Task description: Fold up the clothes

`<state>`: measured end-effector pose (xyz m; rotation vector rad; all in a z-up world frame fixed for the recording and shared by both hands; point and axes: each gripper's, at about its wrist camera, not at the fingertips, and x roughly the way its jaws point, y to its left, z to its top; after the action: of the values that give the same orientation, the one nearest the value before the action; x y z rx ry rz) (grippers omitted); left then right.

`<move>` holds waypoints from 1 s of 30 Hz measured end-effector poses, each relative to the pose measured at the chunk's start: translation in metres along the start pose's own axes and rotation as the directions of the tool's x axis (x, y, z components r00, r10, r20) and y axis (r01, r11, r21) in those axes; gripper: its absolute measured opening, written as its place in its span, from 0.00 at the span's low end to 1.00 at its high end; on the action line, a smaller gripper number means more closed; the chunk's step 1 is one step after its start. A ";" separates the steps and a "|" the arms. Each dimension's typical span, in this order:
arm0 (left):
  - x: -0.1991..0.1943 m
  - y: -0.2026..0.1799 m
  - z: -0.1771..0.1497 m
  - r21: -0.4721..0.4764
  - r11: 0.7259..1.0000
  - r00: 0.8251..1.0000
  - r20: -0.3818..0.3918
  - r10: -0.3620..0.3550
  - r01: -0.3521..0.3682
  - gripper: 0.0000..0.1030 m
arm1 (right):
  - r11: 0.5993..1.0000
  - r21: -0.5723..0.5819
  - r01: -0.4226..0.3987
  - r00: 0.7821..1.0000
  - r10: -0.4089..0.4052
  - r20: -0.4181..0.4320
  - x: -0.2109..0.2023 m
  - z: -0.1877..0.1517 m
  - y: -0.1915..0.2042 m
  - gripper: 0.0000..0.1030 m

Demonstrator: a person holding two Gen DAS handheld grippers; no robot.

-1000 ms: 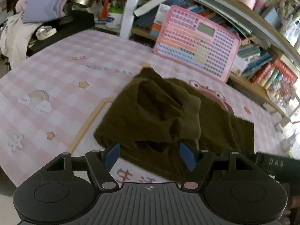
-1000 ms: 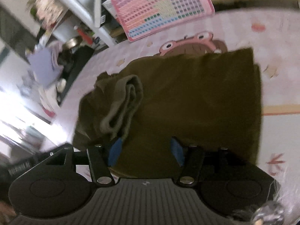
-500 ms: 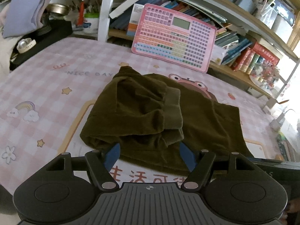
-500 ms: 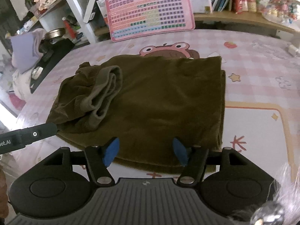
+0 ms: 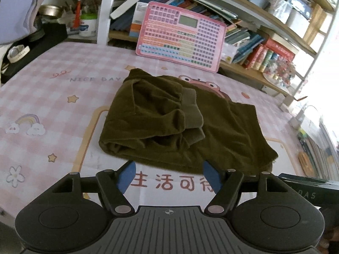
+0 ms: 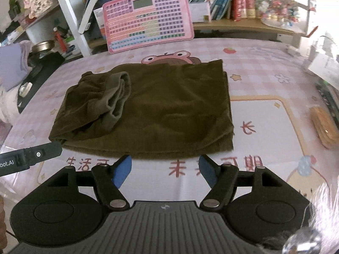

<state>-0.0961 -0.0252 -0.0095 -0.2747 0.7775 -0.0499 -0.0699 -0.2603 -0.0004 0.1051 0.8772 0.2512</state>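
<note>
1 olive-green garment [image 5: 175,124] [image 6: 148,105] lies folded on the pink checked table cover [image 5: 53,89] [image 6: 264,67], roughly in the middle, with its ribbed cuffs [image 5: 191,114] [image 6: 117,97] doubled back on top of the left half. It covers part of a cartoon frog print [image 6: 167,58].

2 grippers are over the near edge. The left gripper [image 5: 168,176] has its blue pads spread, nothing between them, just short of the cloth. The right gripper [image 6: 164,169] has just been opening its jaws and they too stand apart and empty, the hem just beyond.

1 pink keyboard toy [image 5: 180,36] [image 6: 146,17] leans against the bookshelf [image 5: 264,48]. 1 white cup [image 5: 86,24] holds pens, and a metal bowl [image 5: 49,10] sits near it; its contents cannot be made out.
</note>
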 end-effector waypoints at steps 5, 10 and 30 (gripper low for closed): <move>-0.007 0.006 -0.004 0.030 0.999 1.000 0.003 -0.026 0.026 0.70 | 0.999 0.011 0.048 0.998 -0.048 0.027 -0.013 -0.010 0.012 0.71; -0.009 0.010 -0.009 0.041 0.998 0.998 0.003 -0.058 0.058 0.70 | 0.997 0.012 0.082 0.996 -0.083 0.033 -0.021 -0.017 0.019 0.71; 0.009 0.002 -0.011 -0.021 1.000 0.999 -0.044 -0.012 0.011 0.70 | 0.998 -0.011 0.069 0.998 -0.069 -0.007 -0.011 -0.016 0.003 0.73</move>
<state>-0.0975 -0.0266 -0.0232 -0.2990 0.8207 -0.0587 -0.0895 -0.2606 -0.0018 0.0641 0.8848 0.1922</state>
